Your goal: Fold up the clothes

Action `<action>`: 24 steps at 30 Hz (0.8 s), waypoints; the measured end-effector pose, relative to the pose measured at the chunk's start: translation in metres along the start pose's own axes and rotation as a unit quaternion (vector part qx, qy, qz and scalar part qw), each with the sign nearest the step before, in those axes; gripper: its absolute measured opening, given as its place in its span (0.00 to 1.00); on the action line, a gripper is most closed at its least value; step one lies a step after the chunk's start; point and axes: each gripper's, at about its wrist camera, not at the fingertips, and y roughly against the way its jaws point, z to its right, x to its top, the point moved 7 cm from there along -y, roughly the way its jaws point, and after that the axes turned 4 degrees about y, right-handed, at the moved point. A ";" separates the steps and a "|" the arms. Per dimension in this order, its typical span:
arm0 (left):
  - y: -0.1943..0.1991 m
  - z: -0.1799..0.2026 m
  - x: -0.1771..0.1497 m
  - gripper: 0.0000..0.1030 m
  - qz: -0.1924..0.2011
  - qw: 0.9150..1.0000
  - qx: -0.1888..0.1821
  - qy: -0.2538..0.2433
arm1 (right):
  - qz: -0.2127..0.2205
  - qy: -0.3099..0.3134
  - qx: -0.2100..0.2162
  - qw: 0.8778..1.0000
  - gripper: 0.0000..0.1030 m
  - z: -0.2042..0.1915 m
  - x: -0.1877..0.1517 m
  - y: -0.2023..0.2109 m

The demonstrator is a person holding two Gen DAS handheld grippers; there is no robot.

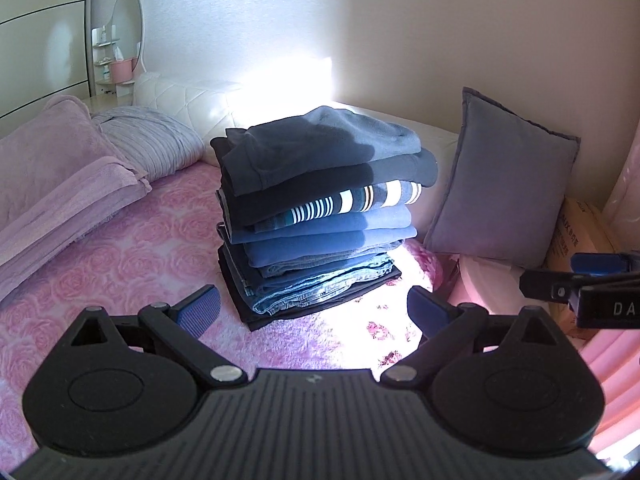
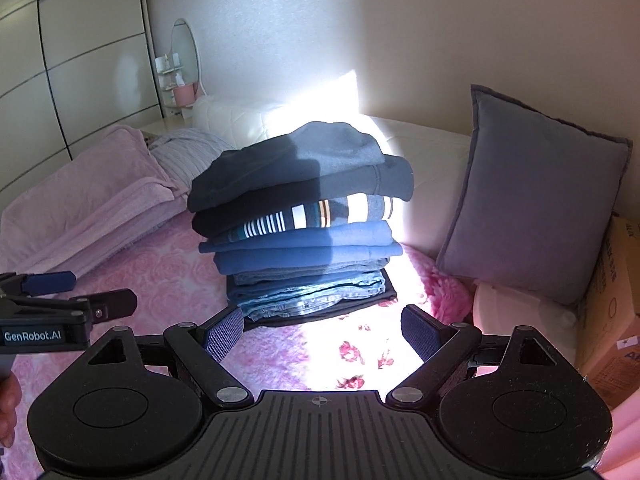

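Note:
A tall stack of folded clothes (image 1: 320, 208) stands on the pink rose-patterned bed (image 1: 120, 272). Dark grey tops lie uppermost, then a striped shirt, blue tops, jeans and a black piece at the bottom. My left gripper (image 1: 314, 310) hovers just in front of the stack's base, open, with nothing between its blue pads. In the right wrist view the same stack (image 2: 304, 220) sits ahead of my right gripper (image 2: 322, 332), which is also open and holds nothing. Each gripper shows at the edge of the other's view: the right gripper (image 1: 560, 274) and the left gripper (image 2: 96, 291).
A grey cushion (image 1: 504, 184) leans against the wall to the right of the stack, with a cardboard box (image 2: 612, 304) beside it. A folded lilac blanket (image 1: 60, 184) and a striped pillow (image 1: 156, 144) lie at the left. A white headboard (image 1: 192, 100) stands behind the stack.

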 end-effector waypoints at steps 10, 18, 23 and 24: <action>-0.015 0.005 -0.008 0.95 -0.021 0.999 0.024 0.023 | -0.022 0.004 0.005 1.000 0.86 0.013 -0.009 -0.011; -0.022 0.017 -0.012 0.95 -0.028 0.999 0.028 0.020 | -0.023 -0.003 0.015 1.000 0.86 0.019 -0.015 -0.013; -0.024 0.020 -0.010 0.96 -0.025 0.999 0.030 0.019 | -0.019 0.000 0.021 1.000 0.86 0.019 -0.011 -0.014; -0.024 0.020 -0.010 0.96 -0.024 0.999 0.031 0.018 | -0.019 0.003 0.023 1.000 0.86 0.019 -0.011 -0.015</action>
